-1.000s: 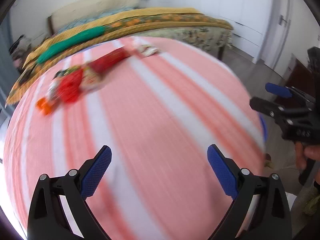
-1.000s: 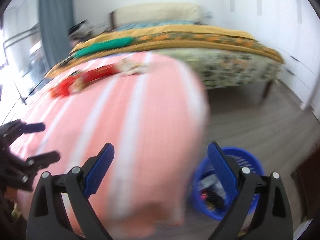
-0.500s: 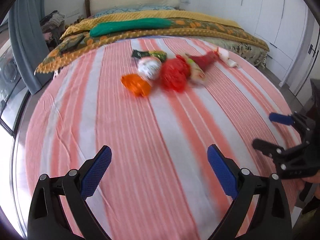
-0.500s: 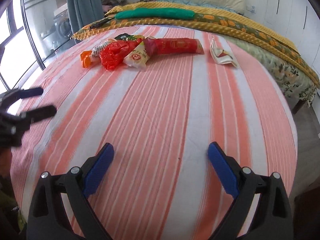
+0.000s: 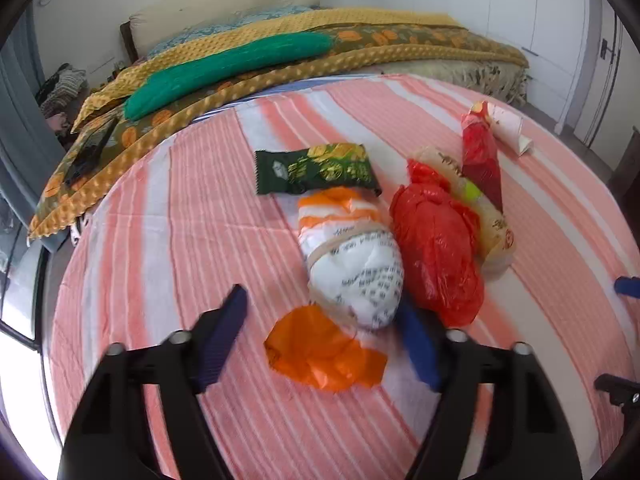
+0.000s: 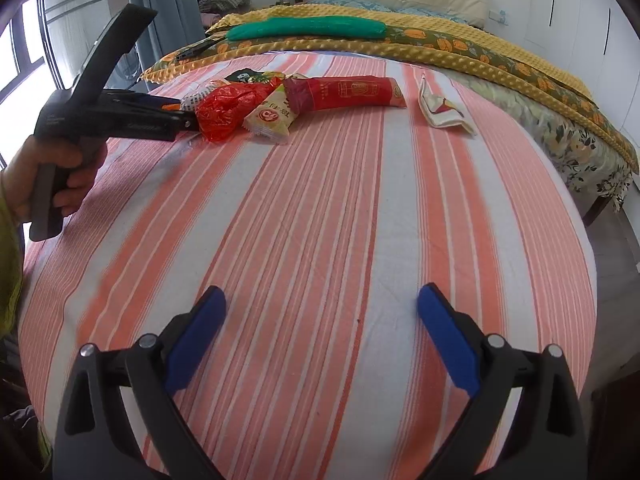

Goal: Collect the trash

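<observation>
- The left gripper (image 5: 320, 334) is down at the near end of a cluster of trash on the striped bedspread (image 5: 168, 240). Its jaws are closing, with an orange plastic scrap (image 5: 320, 354) lying between the blue pads. The pads do not yet press on the scrap.
- Just beyond the orange scrap, and touching it, lies a white printed bundle (image 5: 356, 264) with orange bands at its far end.
- A dark green snack packet (image 5: 316, 168) lies flat behind the bundle.
- A crumpled red plastic bag (image 5: 436, 248) sits against the bundle's right side.
- Right of the red bag lies a pale cream wrapper (image 5: 494, 228), and past it a long red wrapper (image 5: 480, 156).
- A white folded paper (image 5: 508, 128) lies at the far right, near the long red wrapper.
- The right gripper (image 6: 320, 340) hangs over bare bedspread, well apart from the trash. Its jaws are spread wide with nothing between them.
- In the right wrist view a hand (image 6: 60, 176) grips the left tool's handle at the left edge.
- Behind the bedspread lie a yellow blanket (image 5: 400, 28) and a green bolster (image 5: 224, 68).
</observation>
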### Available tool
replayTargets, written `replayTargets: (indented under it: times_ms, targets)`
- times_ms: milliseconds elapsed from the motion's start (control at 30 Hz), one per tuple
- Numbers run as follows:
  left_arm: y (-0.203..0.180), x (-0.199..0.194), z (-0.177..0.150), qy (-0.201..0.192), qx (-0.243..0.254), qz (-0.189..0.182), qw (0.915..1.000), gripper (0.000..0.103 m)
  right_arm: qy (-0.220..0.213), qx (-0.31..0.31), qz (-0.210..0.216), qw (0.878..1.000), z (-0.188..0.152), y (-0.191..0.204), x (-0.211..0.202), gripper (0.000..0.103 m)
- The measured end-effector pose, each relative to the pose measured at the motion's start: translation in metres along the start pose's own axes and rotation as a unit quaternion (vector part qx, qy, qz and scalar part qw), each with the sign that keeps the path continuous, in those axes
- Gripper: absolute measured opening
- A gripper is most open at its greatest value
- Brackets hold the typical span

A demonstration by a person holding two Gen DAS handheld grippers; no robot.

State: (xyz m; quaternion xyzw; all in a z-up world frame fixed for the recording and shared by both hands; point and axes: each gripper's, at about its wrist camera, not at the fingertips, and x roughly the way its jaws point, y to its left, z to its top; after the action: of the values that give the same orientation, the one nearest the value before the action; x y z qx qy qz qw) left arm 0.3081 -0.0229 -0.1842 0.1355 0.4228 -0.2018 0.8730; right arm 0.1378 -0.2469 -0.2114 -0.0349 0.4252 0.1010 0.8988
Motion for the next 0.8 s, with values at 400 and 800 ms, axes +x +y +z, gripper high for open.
replayTargets:
  times_ms: [400,800]
  targets:
    - [0.003,-0.066,-0.067,-0.003,-0.095,0.005,0.9955,0.045,0.0,0.0,0.0,1.0,0.0,0.001,0.0,0.094]
    - [-0.015,-0.067,-0.088,-0.002,-0.101,0.006,0.9949,0.087,-0.001,0.01,0.015,1.0,0.001,-0.004,-0.002,0.094]
